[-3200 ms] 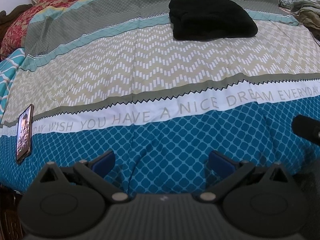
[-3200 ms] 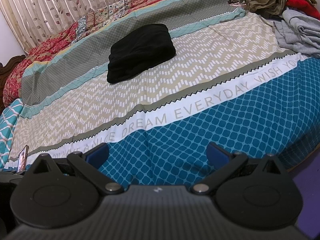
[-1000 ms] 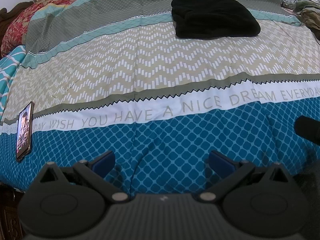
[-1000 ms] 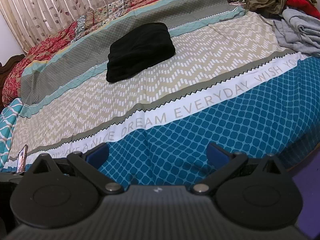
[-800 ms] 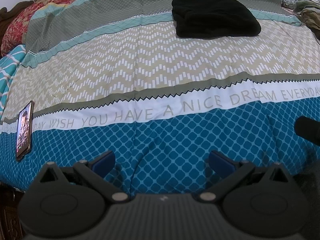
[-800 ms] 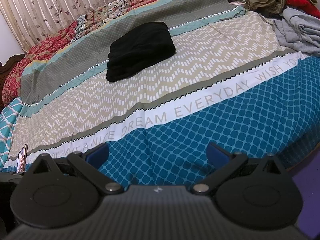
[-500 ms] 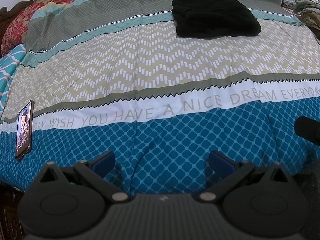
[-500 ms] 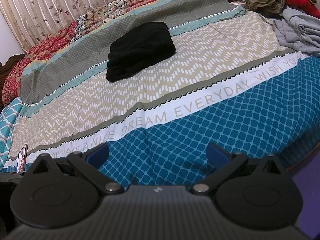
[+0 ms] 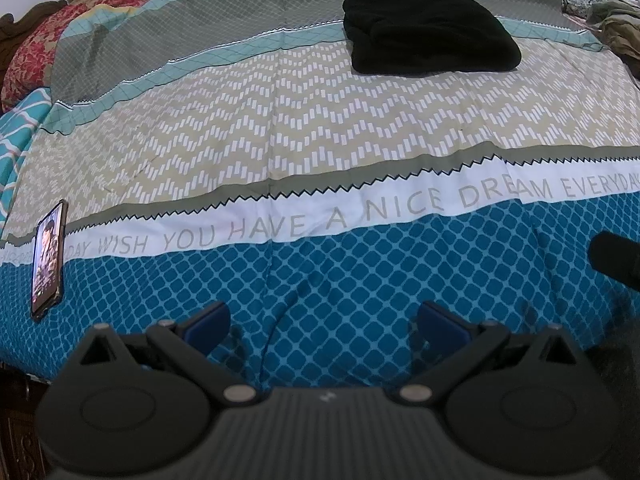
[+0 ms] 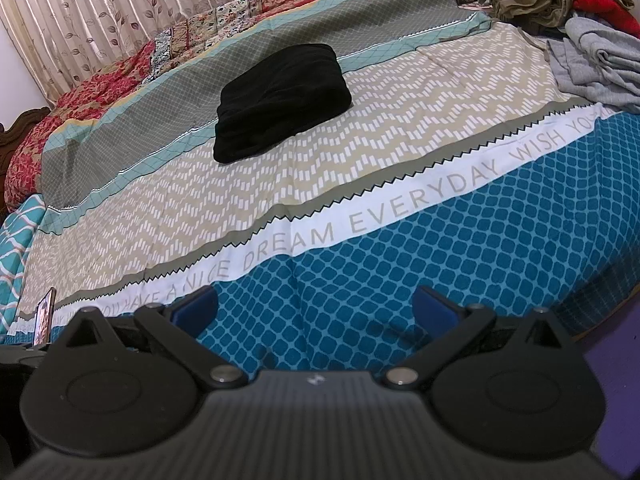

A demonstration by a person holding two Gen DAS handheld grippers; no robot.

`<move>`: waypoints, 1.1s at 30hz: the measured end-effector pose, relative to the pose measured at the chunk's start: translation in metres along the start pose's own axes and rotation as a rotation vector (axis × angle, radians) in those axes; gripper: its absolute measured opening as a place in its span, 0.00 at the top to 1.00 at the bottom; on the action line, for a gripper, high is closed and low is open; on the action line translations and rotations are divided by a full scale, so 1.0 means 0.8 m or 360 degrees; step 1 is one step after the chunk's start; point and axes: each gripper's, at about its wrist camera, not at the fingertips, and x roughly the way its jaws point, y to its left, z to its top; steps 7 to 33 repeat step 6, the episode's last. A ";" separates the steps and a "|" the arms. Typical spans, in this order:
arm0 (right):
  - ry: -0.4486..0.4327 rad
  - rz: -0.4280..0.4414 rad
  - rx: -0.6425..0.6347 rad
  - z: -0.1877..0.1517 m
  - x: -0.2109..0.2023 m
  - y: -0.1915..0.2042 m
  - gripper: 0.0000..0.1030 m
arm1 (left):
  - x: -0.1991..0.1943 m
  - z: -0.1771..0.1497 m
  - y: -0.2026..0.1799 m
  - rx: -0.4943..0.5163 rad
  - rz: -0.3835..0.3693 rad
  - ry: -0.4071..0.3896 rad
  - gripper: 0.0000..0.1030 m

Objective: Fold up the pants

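Jaws of your left gripper (image 9: 322, 316) and right gripper (image 10: 314, 306) stay spread and empty at the bed's (image 9: 360, 264) near edge, nothing moved; black pants (image 10: 280, 100) lie folded mid-bed, likely done.

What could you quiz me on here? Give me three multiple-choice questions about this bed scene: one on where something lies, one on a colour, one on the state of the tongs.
1. Where does the phone lie?
A. On the bedspread near its left edge
B. On top of the folded pants
C. In the clothes pile

2. What colour are the folded pants?
A. Grey
B. Black
C. Red

3. How do the left tongs and right tongs stand?
A. Both shut on cloth
B. One open, one shut
C. Both open and empty

Answers:
1 A: the phone rests flat across the white lettered band and blue pattern, far left in the left wrist view.
2 B: the bundle on the far side of the bed is solid black.
3 C: in each view the blue pads sit wide apart with only bedspread between them.
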 end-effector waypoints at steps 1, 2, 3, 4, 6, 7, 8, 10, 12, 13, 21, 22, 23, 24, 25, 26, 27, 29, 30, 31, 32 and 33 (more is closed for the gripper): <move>-0.0001 0.0000 -0.0001 -0.001 0.000 0.000 0.00 | -0.001 -0.001 0.000 0.0005 -0.0011 -0.0005 0.00; -0.0001 0.0000 -0.0001 -0.001 0.000 0.000 0.00 | -0.001 -0.001 0.001 0.0008 -0.0021 -0.0007 0.00; -0.0001 0.0000 -0.0001 -0.001 0.000 0.000 0.00 | -0.002 -0.001 0.001 0.0008 -0.0029 -0.0008 0.00; 0.0000 0.0000 -0.0001 -0.001 0.000 0.000 0.00 | -0.002 -0.002 0.001 0.0009 -0.0030 -0.0008 0.00; -0.0002 0.0006 -0.0003 -0.001 0.000 0.000 0.00 | -0.002 -0.001 0.001 0.0007 -0.0026 -0.0010 0.00; -0.0002 0.0006 -0.0003 -0.001 0.000 0.000 0.00 | -0.002 -0.001 0.001 0.0007 -0.0026 -0.0010 0.00; -0.0002 0.0006 -0.0003 -0.001 0.000 0.000 0.00 | -0.002 -0.001 0.001 0.0007 -0.0026 -0.0010 0.00; -0.0002 0.0006 -0.0003 -0.001 0.000 0.000 0.00 | -0.002 -0.001 0.001 0.0007 -0.0026 -0.0010 0.00; -0.0002 0.0006 -0.0003 -0.001 0.000 0.000 0.00 | -0.002 -0.001 0.001 0.0007 -0.0026 -0.0010 0.00; -0.0002 0.0006 -0.0003 -0.001 0.000 0.000 0.00 | -0.002 -0.001 0.001 0.0007 -0.0026 -0.0010 0.00; -0.0002 0.0006 -0.0003 -0.001 0.000 0.000 0.00 | -0.002 -0.001 0.001 0.0007 -0.0026 -0.0010 0.00; -0.0002 0.0006 -0.0003 -0.001 0.000 0.000 0.00 | -0.002 -0.001 0.001 0.0007 -0.0026 -0.0010 0.00; -0.0002 0.0006 -0.0003 -0.001 0.000 0.000 0.00 | -0.002 -0.001 0.001 0.0007 -0.0026 -0.0010 0.00; -0.0002 0.0006 -0.0003 -0.001 0.000 0.000 0.00 | -0.002 -0.001 0.001 0.0007 -0.0026 -0.0010 0.00; -0.0002 0.0006 -0.0003 -0.001 0.000 0.000 0.00 | -0.002 -0.001 0.001 0.0007 -0.0026 -0.0010 0.00; -0.0002 0.0006 -0.0003 -0.001 0.000 0.000 0.00 | -0.002 -0.001 0.001 0.0007 -0.0026 -0.0010 0.00; -0.0002 0.0006 -0.0003 -0.001 0.000 0.000 0.00 | -0.002 -0.001 0.001 0.0007 -0.0026 -0.0010 0.00; -0.0002 0.0006 -0.0003 -0.001 0.000 0.000 0.00 | -0.002 -0.001 0.001 0.0007 -0.0026 -0.0010 0.00; -0.0002 0.0006 -0.0003 -0.001 0.000 0.000 0.00 | -0.002 -0.001 0.001 0.0007 -0.0026 -0.0010 0.00; -0.0002 0.0006 -0.0003 -0.001 0.000 0.000 0.00 | -0.002 -0.001 0.001 0.0007 -0.0026 -0.0010 0.00; -0.0002 0.0006 -0.0003 -0.001 0.000 0.000 0.00 | -0.002 -0.001 0.001 0.0007 -0.0026 -0.0010 0.00; -0.0002 0.0006 -0.0003 -0.001 0.000 0.000 0.00 | -0.002 -0.001 0.001 0.0007 -0.0026 -0.0010 0.00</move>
